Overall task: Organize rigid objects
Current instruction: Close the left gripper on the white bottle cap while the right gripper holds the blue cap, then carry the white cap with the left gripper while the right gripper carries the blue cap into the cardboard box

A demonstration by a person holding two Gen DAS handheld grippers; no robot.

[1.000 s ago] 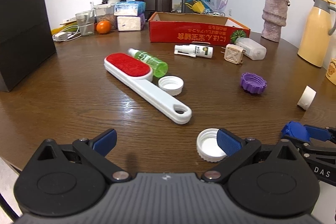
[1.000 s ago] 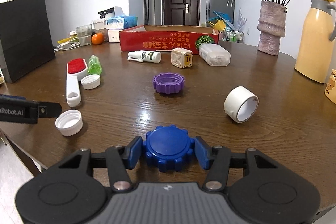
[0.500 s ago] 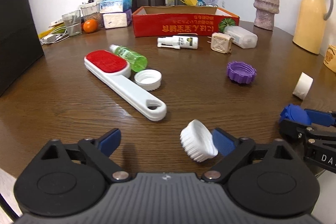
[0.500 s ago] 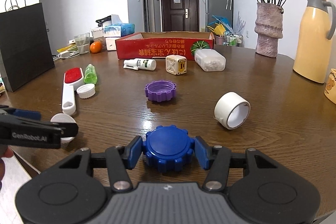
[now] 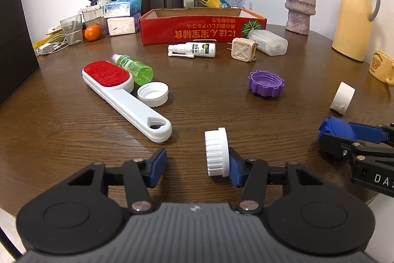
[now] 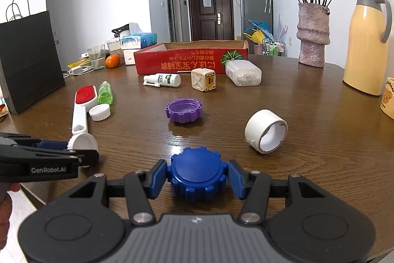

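Note:
My left gripper is low over the near table edge and its jaws are closing. A white ribbed cap stands on its edge between them, leaning on the right pad, and a gap separates it from the left pad. My right gripper is shut on a blue notched cap just above the wood. In the left wrist view that blue cap shows at the far right. A red cardboard box sits open at the back.
Across the round wooden table lie a red-and-white lint brush, a green bottle, a second white cap, a purple cap, a tape roll, a white spray bottle and a cube plug. A vase and a yellow flask stand right.
The left jaws have narrowed around the white cap, which tipped from lying flat to standing on edge against the right pad. The right gripper keeps its hold on the blue cap.

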